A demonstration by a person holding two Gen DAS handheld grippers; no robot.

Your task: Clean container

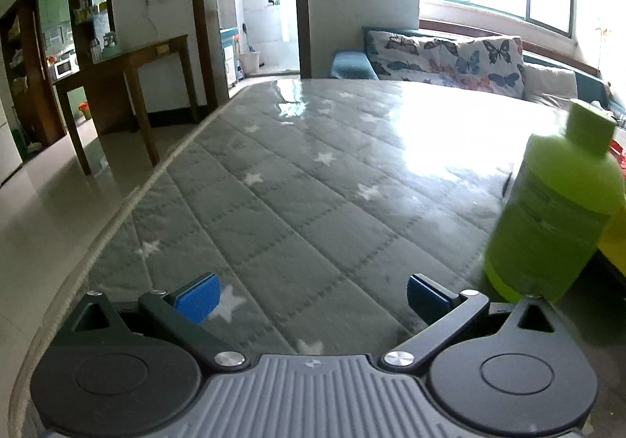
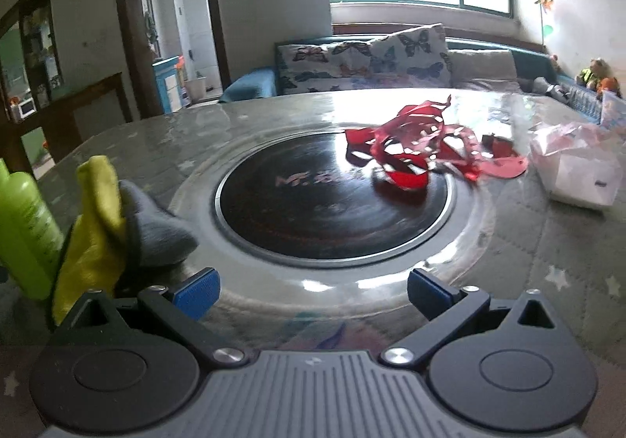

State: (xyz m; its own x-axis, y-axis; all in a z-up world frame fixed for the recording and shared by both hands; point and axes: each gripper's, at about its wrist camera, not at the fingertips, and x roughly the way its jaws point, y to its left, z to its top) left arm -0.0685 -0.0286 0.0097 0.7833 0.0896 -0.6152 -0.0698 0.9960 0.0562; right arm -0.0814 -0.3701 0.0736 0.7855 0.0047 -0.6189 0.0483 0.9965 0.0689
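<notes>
A green bottle (image 1: 551,211) with a green cap stands on the table at the right of the left wrist view; its edge shows as a green bottle (image 2: 23,230) at the far left of the right wrist view. A yellow and grey cloth (image 2: 117,215) lies bunched beside it. My left gripper (image 1: 313,297) is open over the grey starred table cover, left of the bottle, holding nothing. My right gripper (image 2: 313,293) is open just before a round black hotplate (image 2: 332,203) set in the table. Red cut paper (image 2: 422,144) lies on the hotplate's far right.
A white plastic bag (image 2: 579,172) lies at the right. The round table (image 1: 313,164) edge curves along the left. Beyond are a sofa with butterfly cushions (image 1: 446,54), a wooden side table (image 1: 129,74), a doorway and bright windows.
</notes>
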